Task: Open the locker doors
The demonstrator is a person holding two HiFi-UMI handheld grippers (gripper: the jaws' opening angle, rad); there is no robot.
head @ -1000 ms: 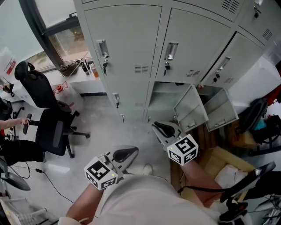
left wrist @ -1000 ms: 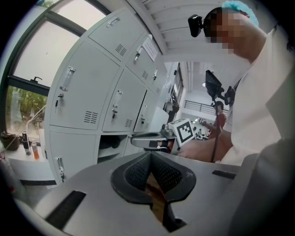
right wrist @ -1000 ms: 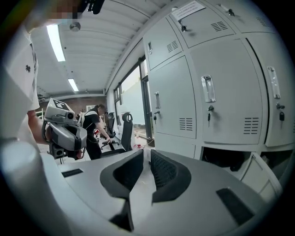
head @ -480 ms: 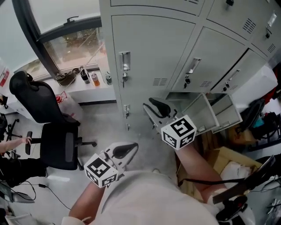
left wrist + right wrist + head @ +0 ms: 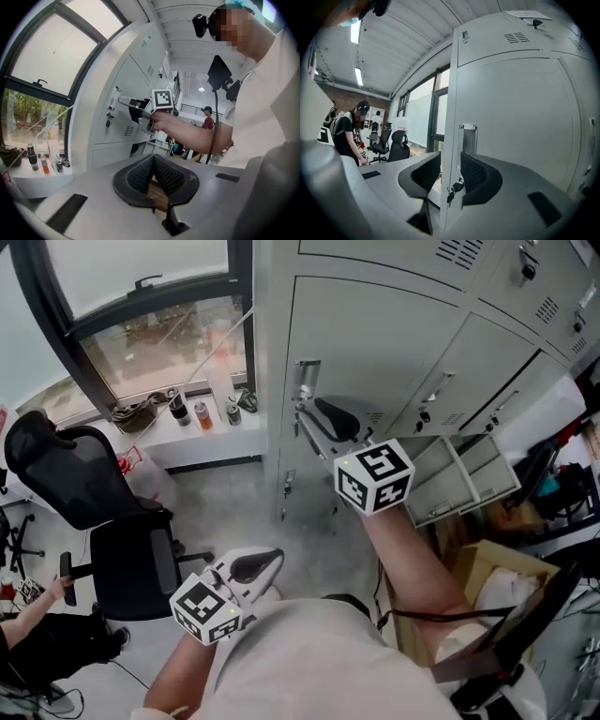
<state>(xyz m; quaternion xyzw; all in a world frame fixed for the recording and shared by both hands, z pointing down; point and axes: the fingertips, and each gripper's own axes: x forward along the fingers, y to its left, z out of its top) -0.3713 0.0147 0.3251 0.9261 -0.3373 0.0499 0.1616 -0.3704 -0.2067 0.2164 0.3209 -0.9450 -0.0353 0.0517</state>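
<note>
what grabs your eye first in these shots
The right hand-held gripper, jaws apart, is at the handle of a closed grey locker door, keys dangling below it. Lower right, two small locker doors hang open. The left hand-held gripper sits shut by the person's torso.

Head view: above the person, aimed steeply down; takes in lockers point(image 5: 375, 343), floor point(image 5: 234, 512), window point(image 5: 159, 343), left tongs point(image 5: 274, 557), right tongs point(image 5: 302, 413).
Left tongs view: low by the body, faces up and across; lockers well off, right tongs in frame.
Right tongs view: close on one locker door point(image 5: 525, 117), looking along its edge at the handle point(image 5: 467, 136).
All three share handle and window.
</note>
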